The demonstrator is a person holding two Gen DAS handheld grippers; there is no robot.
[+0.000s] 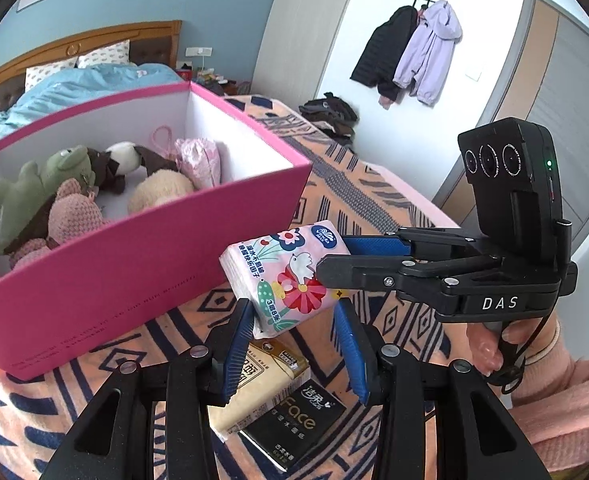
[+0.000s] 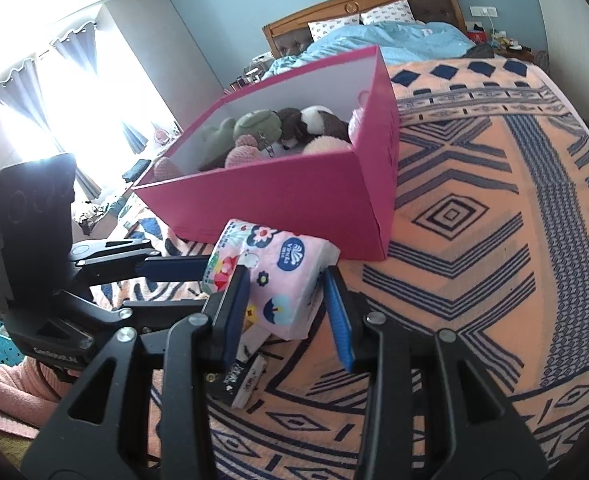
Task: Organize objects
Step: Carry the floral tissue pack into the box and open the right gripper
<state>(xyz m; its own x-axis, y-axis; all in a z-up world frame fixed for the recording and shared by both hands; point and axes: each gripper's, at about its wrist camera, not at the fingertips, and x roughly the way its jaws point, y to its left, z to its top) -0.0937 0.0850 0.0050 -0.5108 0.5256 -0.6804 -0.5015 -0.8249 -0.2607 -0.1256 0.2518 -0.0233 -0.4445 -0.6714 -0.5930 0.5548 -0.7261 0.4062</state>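
Across both frames, a bed (image 2: 494, 200) under a peach-and-navy patterned blanket carries everything. Upper left of the left-wrist frame, centre of the right-wrist frame: pink box (image 1: 142, 264), open-topped, white inside, plush toys (image 1: 54, 184) packed on its floor.

Centre of each frame, just in front of the box's near wall and lifted clear of the blanket: floral tissue pack (image 1: 282, 276), pink film wrap, tilted. Both grippers have it. Left gripper (image 1: 294, 344) is clenched on the pack's lower end, its blue fingers (image 1: 240, 344) pressing either side. Right gripper (image 2: 286, 312) is clamped on the other end; in the right-wrist frame one pad presses the pack's left side, the other sits at its right edge, contact there hard to confirm.

Lower centre of the left-wrist frame, lying on the blanket under the raised pack: beige pack (image 1: 254, 384) and black pack (image 1: 294, 432), touching, apparently not yet sorted.

Handling, as judged: pack looks light, soft, compressible; the glossy film is probably slippery, so it may pivot or slide if squeezed only at a corner. Not fragile. Best hold is across the short sides near the middle, pads flat on the broad faces, firm enough to dent the tissue slightly. One gripper should suffice for the drop into the box.
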